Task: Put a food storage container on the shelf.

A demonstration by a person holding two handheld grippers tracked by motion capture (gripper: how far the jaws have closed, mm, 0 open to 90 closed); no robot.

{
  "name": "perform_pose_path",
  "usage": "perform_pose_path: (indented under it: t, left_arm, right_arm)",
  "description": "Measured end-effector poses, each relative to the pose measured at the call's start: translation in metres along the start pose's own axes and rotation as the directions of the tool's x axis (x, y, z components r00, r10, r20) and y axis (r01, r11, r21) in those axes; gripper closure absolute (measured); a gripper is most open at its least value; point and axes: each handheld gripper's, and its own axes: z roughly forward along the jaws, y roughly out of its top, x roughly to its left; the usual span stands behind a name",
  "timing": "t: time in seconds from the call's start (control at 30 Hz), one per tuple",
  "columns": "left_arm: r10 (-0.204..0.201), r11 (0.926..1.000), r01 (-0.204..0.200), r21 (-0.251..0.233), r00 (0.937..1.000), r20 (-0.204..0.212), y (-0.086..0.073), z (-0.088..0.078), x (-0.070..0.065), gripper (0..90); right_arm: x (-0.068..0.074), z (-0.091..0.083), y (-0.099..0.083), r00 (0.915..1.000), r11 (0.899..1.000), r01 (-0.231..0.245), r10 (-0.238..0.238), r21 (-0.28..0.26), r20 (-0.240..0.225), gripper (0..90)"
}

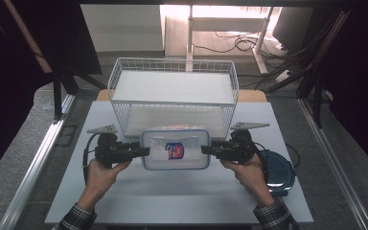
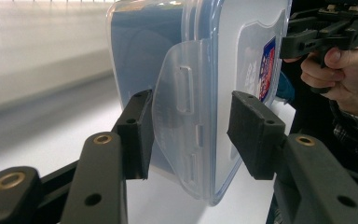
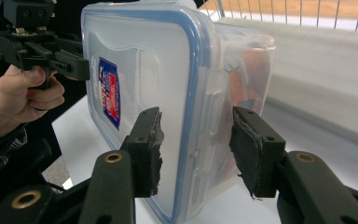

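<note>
A: Where's the box (image 1: 175, 149) right now?

B: Just in front of the wire basket (image 1: 173, 79), carried between the two claws. The left claw (image 1: 144, 150) has the box's left end, the right claw (image 1: 206, 149) its right end.

A: Properly gripped, or just touching?

B: Gripped, by the look of it. In the left gripper view the left claw (image 2: 191, 135) stands about half open, with the side latch and the lidded rim (image 2: 216, 140) of the box between its pads. The right gripper view shows the same at the other end: the right claw (image 3: 196, 149) is part-way open and clamps the blue-edged rim and the latch there.

A: Is it on the table (image 1: 182, 196)?

B: I'd say it's off it. In both gripper views the box's lower edge seems to hang above the white top, though I can't be sure.

A: So which step is this?

B: The carry, I think: a two-handed lift heading for the basket.

A: And next?

B: Both hands need to move together, keeping the box level, high enough to clear the basket's near rim, then away from the person and down inside. If one side leads, the box could twist out of the pads.

A: Anything else nearby?

B: A round blue lid (image 1: 277, 172), right of the box, by the right hand.
</note>
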Motion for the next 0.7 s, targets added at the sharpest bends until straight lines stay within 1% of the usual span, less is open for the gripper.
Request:
perform_pose_path:
  t: [0.23,0.5,0.7]
  left_arm:
    - [0.006,0.9999,-0.006,-0.016,1.0000,-0.005,0.023,-0.007,0.002,51.3]
    - [0.019,0.9991,-0.020,-0.037,0.9997,-0.018,0.050,-0.013,0.000,51.2]
    - [0.025,0.9984,-0.025,-0.051,0.9996,-0.013,0.072,-0.016,0.002,51.3]
  right_arm:
    - [0.001,-0.001,0.020,1.0000,1.000,0.007,-0.007,-0.023,0.003,53.9]
    - [0.001,-0.005,0.044,0.9998,0.998,0.020,-0.020,-0.058,0.003,54.0]
    - [-0.001,-0.008,0.063,0.9996,0.996,0.028,-0.027,-0.085,0.009,54.0]
